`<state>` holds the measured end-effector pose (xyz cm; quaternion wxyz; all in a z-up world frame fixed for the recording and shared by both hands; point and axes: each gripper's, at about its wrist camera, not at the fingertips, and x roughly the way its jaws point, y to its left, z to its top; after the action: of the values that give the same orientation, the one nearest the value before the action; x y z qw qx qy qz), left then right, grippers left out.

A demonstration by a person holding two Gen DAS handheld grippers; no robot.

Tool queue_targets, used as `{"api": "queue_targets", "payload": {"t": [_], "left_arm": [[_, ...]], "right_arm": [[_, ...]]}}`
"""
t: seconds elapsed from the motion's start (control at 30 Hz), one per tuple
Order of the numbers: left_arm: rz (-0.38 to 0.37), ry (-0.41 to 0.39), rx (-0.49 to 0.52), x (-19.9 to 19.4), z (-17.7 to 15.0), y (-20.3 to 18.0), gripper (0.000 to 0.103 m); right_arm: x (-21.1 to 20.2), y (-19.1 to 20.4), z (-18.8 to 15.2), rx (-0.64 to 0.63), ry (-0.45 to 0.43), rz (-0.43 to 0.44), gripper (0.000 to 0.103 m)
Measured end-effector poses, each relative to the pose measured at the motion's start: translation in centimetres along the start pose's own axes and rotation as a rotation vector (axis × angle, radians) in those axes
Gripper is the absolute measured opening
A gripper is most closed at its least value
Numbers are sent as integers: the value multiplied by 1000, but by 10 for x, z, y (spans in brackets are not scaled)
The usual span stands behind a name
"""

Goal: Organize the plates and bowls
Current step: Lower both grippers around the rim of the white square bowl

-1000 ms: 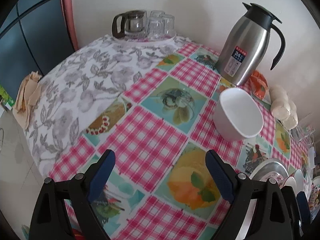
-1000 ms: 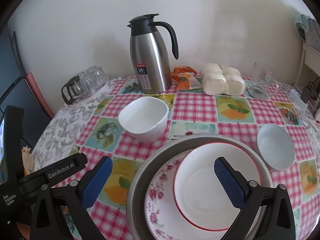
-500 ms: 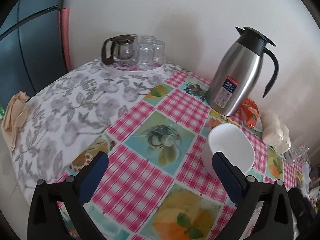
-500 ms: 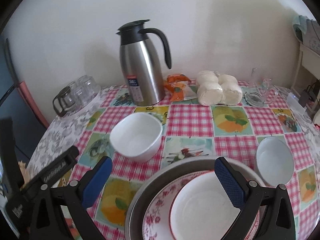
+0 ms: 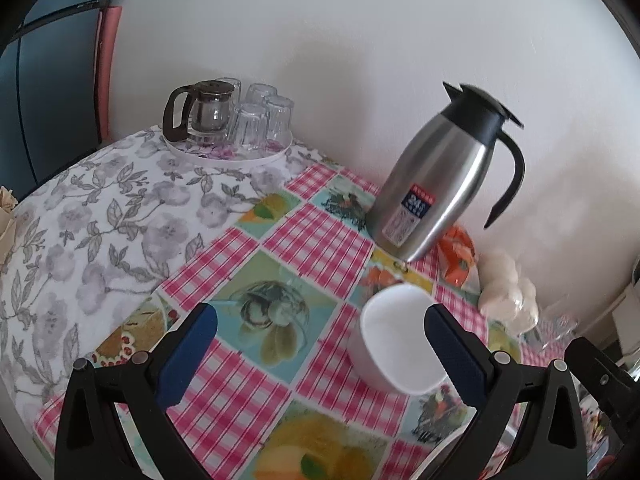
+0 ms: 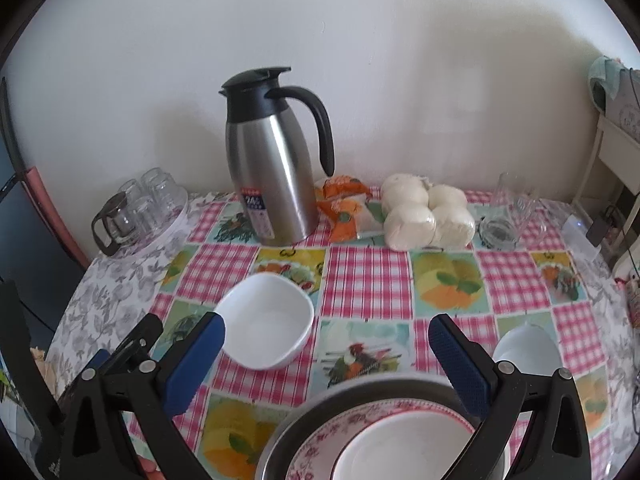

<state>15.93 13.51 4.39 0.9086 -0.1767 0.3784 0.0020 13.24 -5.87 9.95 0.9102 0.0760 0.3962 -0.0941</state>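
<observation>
Left gripper (image 5: 320, 330): jaws spread wide apart, nothing clamped, hanging above the checked tablecloth (image 5: 320, 240); right gripper (image 6: 326, 338): jaws likewise spread wide, nothing clamped, positioned above a stack at the near table edge; the stack comprises a metal pan (image 6: 316, 404) holding a floral-rimmed plate (image 6: 320, 436) with a red-rimmed white plate (image 6: 400, 444) on top; the left gripper's black frame (image 6: 132, 344) enters the right wrist view at lower left; 1 square-sided white bowl (image 6: 266, 322) stands upright on the cloth just beyond the pan, to its left, and in the left wrist view that white bowl (image 5: 396, 336) sits just ahead of the right-hand jaw, not touched by it; 1 smaller round white bowl (image 6: 524, 348) stands to the right of the pan, partly hidden behind the right gripper's jaw; farther back, near the wall, stand a steel thermos jug (image 6: 272, 168), orange packets (image 6: 344, 208), a bag of 4 white buns (image 6: 424, 212) and clear glassware (image 6: 504, 216); at the far left, a round tray (image 5: 228, 152) carries a glass teapot (image 5: 204, 110) and upturned glasses (image 5: 260, 120).
</observation>
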Motion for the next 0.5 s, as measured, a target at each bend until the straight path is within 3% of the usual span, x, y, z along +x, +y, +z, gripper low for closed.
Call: {"api": "queue_targets", "payload": {"t": [0.5], "left_arm": [[-9, 142, -39, 47, 9, -3, 103]], "right_arm": [[49, -1, 27, -15, 104, -94, 103]]}}
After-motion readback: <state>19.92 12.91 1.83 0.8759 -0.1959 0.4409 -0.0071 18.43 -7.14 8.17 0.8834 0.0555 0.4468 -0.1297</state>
